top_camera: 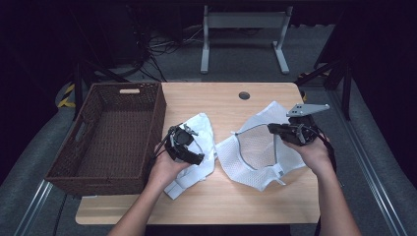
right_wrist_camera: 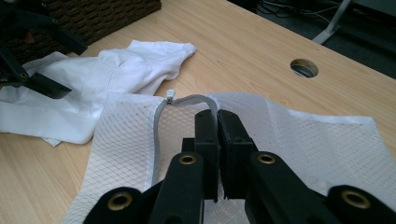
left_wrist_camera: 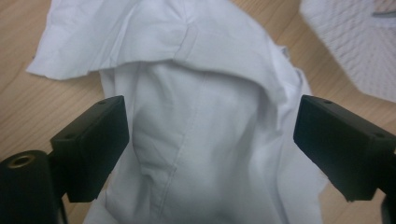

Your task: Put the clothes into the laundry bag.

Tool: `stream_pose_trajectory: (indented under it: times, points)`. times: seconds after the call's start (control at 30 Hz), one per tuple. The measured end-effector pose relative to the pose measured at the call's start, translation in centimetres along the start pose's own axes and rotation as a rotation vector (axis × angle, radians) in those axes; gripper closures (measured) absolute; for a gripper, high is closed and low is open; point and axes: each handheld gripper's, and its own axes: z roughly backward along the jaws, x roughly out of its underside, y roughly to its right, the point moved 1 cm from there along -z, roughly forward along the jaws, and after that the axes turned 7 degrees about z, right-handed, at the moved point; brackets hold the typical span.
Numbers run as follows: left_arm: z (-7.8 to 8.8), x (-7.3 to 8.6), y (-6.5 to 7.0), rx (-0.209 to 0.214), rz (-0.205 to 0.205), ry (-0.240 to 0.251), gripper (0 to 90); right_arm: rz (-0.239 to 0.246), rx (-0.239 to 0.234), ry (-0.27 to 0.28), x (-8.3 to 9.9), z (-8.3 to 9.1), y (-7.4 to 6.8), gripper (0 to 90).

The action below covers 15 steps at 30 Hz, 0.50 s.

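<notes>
A white garment [top_camera: 204,125] lies crumpled on the wooden table beside a white mesh bag [top_camera: 255,160] with a grey zipper rim. My left gripper [top_camera: 195,145] hovers over the garment [left_wrist_camera: 205,46]. Its jaws stand wide apart on either side of the cloth, and the pads are off it. My right gripper [top_camera: 271,128] is shut on the mesh bag's [right_wrist_camera: 303,135] grey rim and holds the bag's mouth up. In the right gripper view the jaws [right_wrist_camera: 217,116] pinch that rim just past the zipper pull [right_wrist_camera: 171,96].
A dark wicker basket [top_camera: 158,115] stands at the table's left side, close to the left hand. A round cable hole [top_camera: 244,95] sits near the table's far edge. Bare wood lies along the front edge.
</notes>
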Motion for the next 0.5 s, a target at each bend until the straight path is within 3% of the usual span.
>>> stream_pose_trajectory:
  times: [0.33, 0.5]
  points:
    - [-2.9, 0.7, -1.2, -0.025, 0.022, -0.106, 4.3, 0.001, -0.004, -0.004, 0.1, -0.1, -0.1, 86.8]
    - [-3.3, 0.9, -1.5, -0.013, 0.029, -0.111, 2.8, 0.005, -0.007, -0.007, 0.2, -0.1, -0.1, 86.8]
